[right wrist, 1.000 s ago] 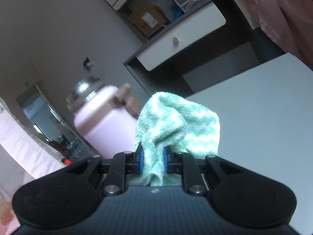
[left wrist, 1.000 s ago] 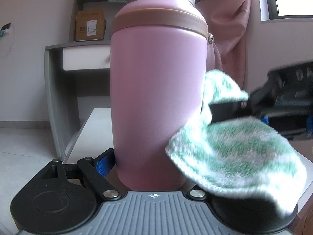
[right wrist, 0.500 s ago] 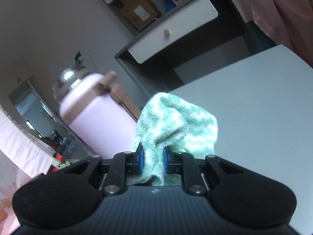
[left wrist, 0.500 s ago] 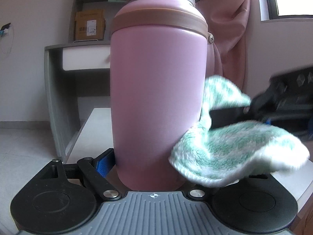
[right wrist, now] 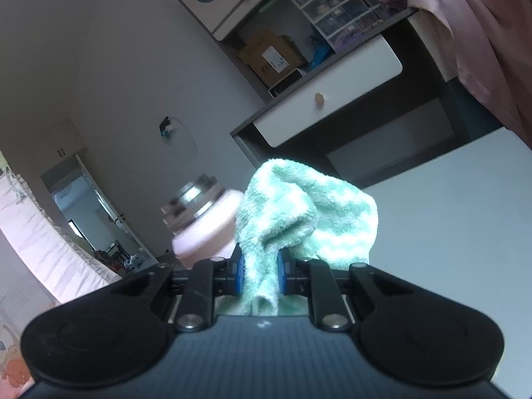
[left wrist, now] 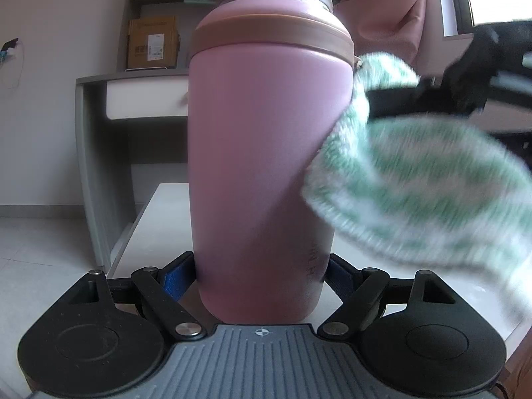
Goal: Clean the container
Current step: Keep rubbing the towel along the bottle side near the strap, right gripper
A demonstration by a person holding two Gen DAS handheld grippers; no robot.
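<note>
Upright, pink container (left wrist: 262, 166), brown collar, steel neck, lidless

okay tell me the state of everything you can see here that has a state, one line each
Bottle: upright, lid off, clamped in left gripper.
Cloth: bunched, pinched in right gripper, against the bottle's side.
Drawer: closed.
</note>
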